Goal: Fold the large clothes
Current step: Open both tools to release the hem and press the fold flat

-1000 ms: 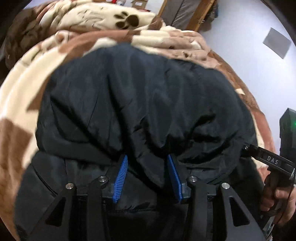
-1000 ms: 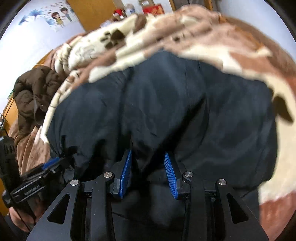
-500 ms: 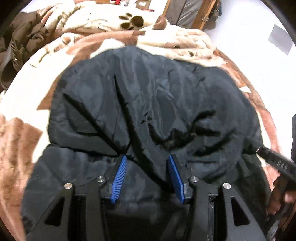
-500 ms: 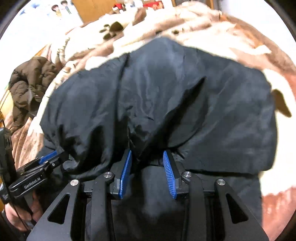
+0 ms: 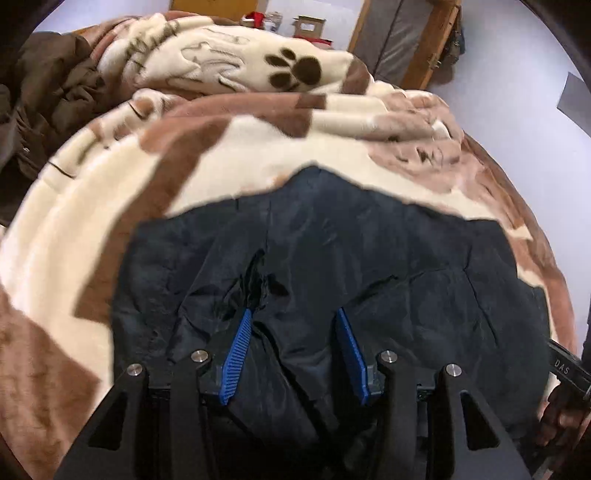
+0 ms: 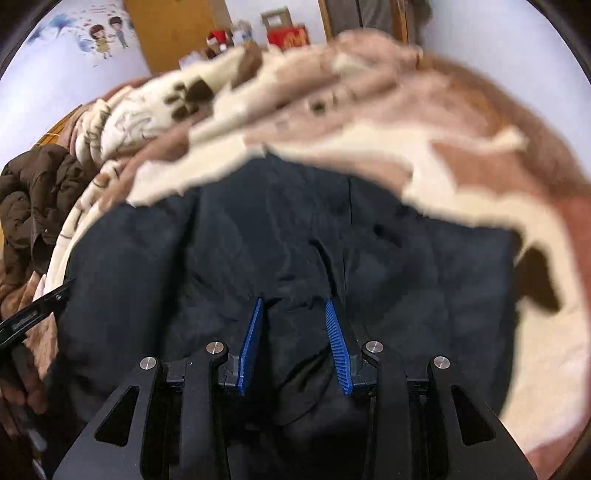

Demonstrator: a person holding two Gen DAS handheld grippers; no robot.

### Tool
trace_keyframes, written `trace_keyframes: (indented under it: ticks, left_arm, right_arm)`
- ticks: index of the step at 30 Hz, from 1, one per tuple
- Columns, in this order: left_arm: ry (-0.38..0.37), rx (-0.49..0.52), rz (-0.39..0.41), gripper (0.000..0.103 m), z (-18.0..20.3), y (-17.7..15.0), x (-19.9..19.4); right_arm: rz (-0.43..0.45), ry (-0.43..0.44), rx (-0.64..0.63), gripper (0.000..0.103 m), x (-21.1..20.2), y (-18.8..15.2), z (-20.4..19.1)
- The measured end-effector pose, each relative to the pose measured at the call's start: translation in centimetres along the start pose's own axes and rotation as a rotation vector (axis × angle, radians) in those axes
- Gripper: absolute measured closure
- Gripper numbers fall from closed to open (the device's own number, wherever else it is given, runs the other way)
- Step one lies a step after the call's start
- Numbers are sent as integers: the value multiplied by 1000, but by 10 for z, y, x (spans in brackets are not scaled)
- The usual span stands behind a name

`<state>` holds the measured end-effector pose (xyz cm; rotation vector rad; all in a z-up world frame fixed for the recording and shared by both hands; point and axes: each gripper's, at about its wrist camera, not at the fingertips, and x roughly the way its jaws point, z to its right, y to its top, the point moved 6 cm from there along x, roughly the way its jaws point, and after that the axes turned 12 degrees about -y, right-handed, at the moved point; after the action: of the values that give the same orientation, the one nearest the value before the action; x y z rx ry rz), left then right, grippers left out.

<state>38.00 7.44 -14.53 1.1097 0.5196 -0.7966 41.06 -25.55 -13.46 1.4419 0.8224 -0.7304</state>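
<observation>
A large black padded jacket [image 5: 332, 258] lies on a cream and brown paw-print blanket [image 5: 110, 206]; it also shows in the right wrist view [image 6: 258, 229]. My left gripper [image 5: 293, 314] has its blue pads apart with a thick fold of the jacket bunched between them. My right gripper [image 6: 295, 302] likewise holds a fold of the jacket between its blue pads. The right gripper's tip shows at the right edge of the left wrist view [image 5: 565, 365], and the left gripper's tip at the left edge of the right wrist view [image 6: 33, 317]. The jacket's near part is hidden under the grippers.
A brown puffy coat [image 6: 29, 199] is heaped at the bed's left side, also in the left wrist view [image 5: 48, 96]. The blanket is bunched up at the far end [image 5: 236, 66]. Boxes and small items [image 6: 284, 29] stand by a wooden door beyond the bed.
Both grippers have pulled back toward me with the jacket fold, so the jacket fills less of each view and more blanket shows beyond it.
</observation>
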Motion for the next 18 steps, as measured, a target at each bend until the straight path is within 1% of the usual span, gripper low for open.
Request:
trace_keyframes:
  ticks: [3, 6, 8, 10, 13, 16, 18]
  left_arm:
    - [30, 63, 22, 52, 3, -10, 6]
    - [30, 51, 6, 52, 7, -8, 0]
    - [18, 51, -2, 53, 12, -1, -14]
    - [-13, 69, 39, 53, 18, 15, -28]
    - [-11, 108, 94, 52, 26, 43, -33]
    - [-14, 79, 77, 52, 22, 62, -10]
    - [-4, 66, 59, 52, 19, 67, 9]
  right_arm:
    - [30, -15, -22, 67, 2, -6, -2]
    - [21, -14, -21, 67, 2, -4, -1]
    - [5, -4, 1, 67, -10, 3, 1]
    - [43, -4, 14, 67, -28, 14, 3]
    - [141, 21, 27, 67, -51, 46, -4]
    - [159, 36, 9, 67, -46, 73, -17]
    - [143, 35, -24, 67, -26, 85, -28]
